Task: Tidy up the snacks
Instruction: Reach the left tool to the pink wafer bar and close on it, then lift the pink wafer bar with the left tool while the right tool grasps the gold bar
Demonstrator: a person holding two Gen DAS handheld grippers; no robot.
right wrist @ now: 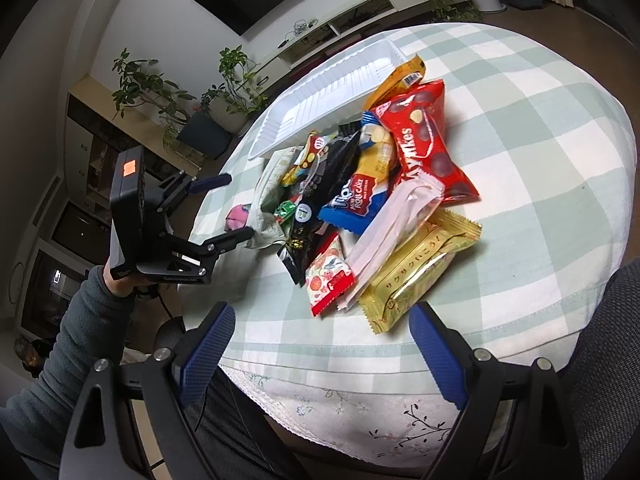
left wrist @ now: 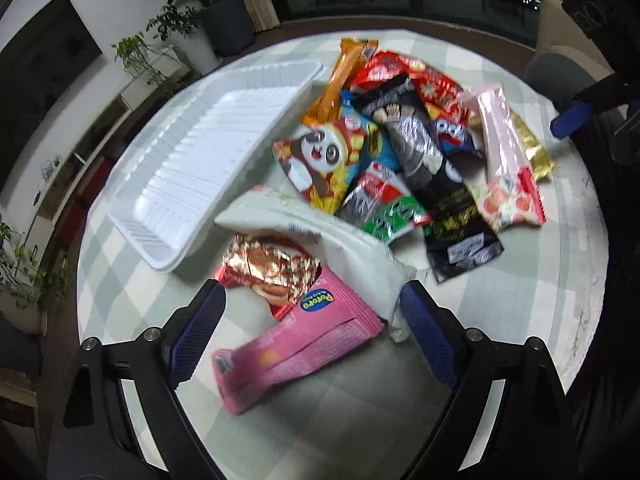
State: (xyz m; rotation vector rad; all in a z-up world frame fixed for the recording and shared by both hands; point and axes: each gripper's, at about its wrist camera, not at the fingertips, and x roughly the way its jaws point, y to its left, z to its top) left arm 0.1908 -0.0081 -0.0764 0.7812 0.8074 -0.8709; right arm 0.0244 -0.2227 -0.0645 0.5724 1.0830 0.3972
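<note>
Only the left wrist view shows the near side of the heap: a pink packet [left wrist: 296,344] lies on the worktop [left wrist: 132,292] between the spread fingers of the left tongs [left wrist: 310,332], partly under a white bag [left wrist: 320,240] with a red-and-gold foil packet [left wrist: 268,268] beside it. From the right wrist view that pink packet [right wrist: 239,216] is a small patch behind the heap, and the left tongs [right wrist: 236,206] show from outside, held wide apart by a hand [right wrist: 120,284] in a grey sleeve.

The white tray [left wrist: 208,152] sits left of the pile, and no snack lies inside it in either view [right wrist: 332,92]. An orange packet [left wrist: 340,80] rests just against its far corner.

The right wrist view alone shows the pile's right side clearly: a red Mylikes bag [right wrist: 424,140], a blue roll-cake packet [right wrist: 356,200], a pale pink wrapper [right wrist: 396,224] and a gold packet [right wrist: 420,272] nearest the right tongs [right wrist: 320,344], which are spread with nothing between them, over the worktop's near edge [right wrist: 360,352].

Right of the pile the checked cloth lies bare out to the rounded edge [right wrist: 560,200].
</note>
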